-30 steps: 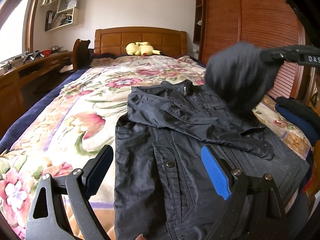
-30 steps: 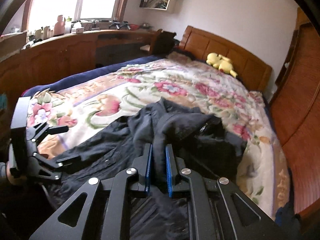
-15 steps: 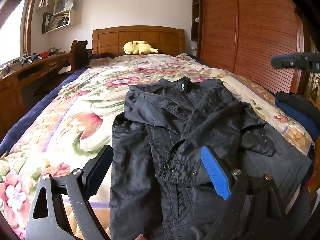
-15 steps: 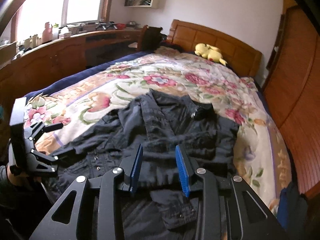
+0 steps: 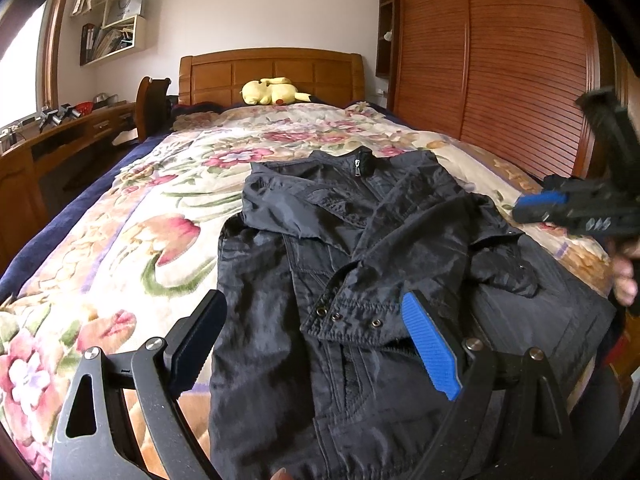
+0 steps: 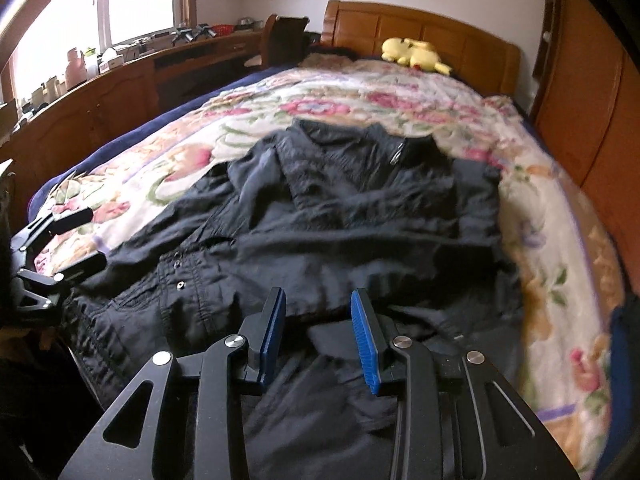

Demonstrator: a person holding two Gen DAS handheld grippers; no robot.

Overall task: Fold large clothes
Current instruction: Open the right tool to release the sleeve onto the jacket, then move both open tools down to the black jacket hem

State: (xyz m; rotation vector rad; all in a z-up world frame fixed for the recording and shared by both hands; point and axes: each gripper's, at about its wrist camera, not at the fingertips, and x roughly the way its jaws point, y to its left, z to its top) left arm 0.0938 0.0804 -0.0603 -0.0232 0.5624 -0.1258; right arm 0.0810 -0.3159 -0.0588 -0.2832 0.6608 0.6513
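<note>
A dark navy jacket (image 5: 360, 240) lies front up on the floral blanket (image 5: 140, 240), collar toward the headboard. One sleeve is folded across its chest, and the cuff with snaps (image 5: 348, 316) rests near the middle. My left gripper (image 5: 314, 308) hovers wide open over the jacket's lower half, with nothing pinched. My right gripper (image 6: 318, 298) is open just above the jacket's hem side (image 6: 360, 220), and no cloth sits between its blue pads. In the left wrist view the right gripper (image 5: 536, 204) is at the bed's right edge.
A yellow plush toy (image 5: 272, 92) lies by the wooden headboard. A slatted wooden wardrobe (image 5: 500, 60) lines the right side and a cluttered desk (image 5: 60, 132) the left. Dark blue folded cloth (image 6: 624, 340) sits at the bed's right edge.
The right gripper let go of the raised sleeve, which now lies across the jacket's front. It opened, sank lower and drew back to the right. The left gripper stayed put.
</note>
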